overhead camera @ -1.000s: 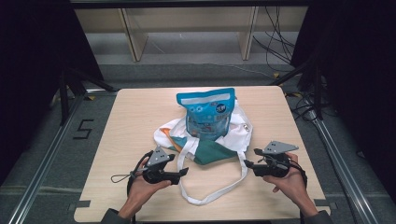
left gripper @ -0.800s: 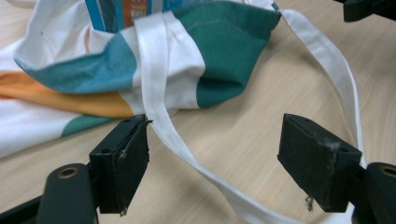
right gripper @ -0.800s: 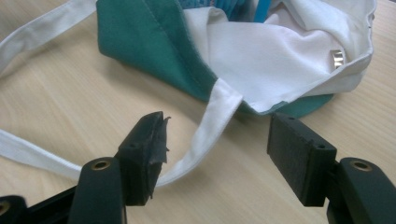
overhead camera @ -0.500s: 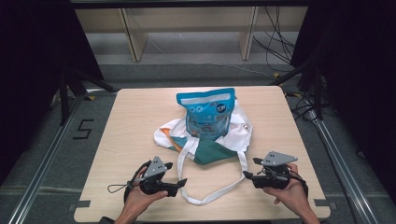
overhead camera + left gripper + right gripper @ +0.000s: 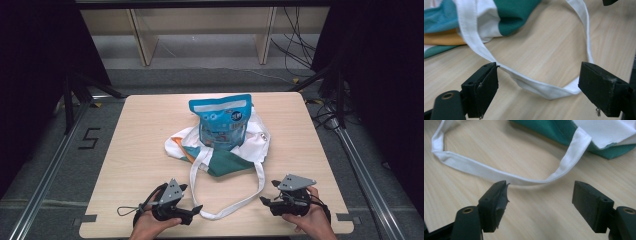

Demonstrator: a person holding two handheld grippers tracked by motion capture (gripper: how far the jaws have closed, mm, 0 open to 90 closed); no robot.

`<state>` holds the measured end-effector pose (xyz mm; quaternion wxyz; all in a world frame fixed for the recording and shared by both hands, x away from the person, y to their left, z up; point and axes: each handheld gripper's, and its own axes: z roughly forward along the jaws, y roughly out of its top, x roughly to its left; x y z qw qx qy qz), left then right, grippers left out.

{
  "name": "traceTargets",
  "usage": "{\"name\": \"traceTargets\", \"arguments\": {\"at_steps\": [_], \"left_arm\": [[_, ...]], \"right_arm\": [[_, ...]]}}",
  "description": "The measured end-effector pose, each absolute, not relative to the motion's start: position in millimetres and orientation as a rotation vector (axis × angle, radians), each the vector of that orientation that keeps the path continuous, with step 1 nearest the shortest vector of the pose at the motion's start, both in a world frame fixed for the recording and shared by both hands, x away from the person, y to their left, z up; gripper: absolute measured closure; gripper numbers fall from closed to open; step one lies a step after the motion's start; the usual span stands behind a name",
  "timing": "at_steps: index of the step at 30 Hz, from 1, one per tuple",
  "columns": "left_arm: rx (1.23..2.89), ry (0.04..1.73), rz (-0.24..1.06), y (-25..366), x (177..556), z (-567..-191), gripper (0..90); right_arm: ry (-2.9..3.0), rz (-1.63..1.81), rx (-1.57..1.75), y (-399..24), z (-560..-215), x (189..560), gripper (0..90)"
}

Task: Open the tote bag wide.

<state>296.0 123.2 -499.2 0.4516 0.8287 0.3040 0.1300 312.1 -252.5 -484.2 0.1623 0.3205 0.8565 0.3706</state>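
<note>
A white, green and orange tote bag (image 5: 220,150) lies flat in the middle of the wooden table (image 5: 145,130). A blue snack pouch (image 5: 220,120) rests on top of it. The bag's white strap (image 5: 227,207) loops toward the near edge. My left gripper (image 5: 197,210) sits at the near left, open, its jaws either side of the strap (image 5: 536,87) just above the table. My right gripper (image 5: 265,201) sits at the near right, open, with the strap (image 5: 506,176) lying just beyond its jaws. Neither holds anything.
Dark rails run along both sides of the table on the floor, with a "5" marking (image 5: 89,138) at the left. A pale wooden shelf frame (image 5: 145,40) stands behind the table. Cables (image 5: 300,45) trail at the back right.
Both grippers have drawn back from the bag's near corners toward the table's near edge and lowered beside the strap loop. The bag and pouch have not moved.
</note>
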Motion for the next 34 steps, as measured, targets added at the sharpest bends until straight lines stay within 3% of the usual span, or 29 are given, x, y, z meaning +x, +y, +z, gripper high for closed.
{"name": "traceTargets", "arguments": {"at_steps": [12,34], "left_arm": [[2.119,0.712,0.305,116,277,-505,15.3],[2.148,0.713,0.354,120,281,-506,15.9]], "right_arm": [[2.488,0.997,0.897,-259,-495,282,27.5],[2.508,0.943,0.859,-259,-496,283,27.4]]}}
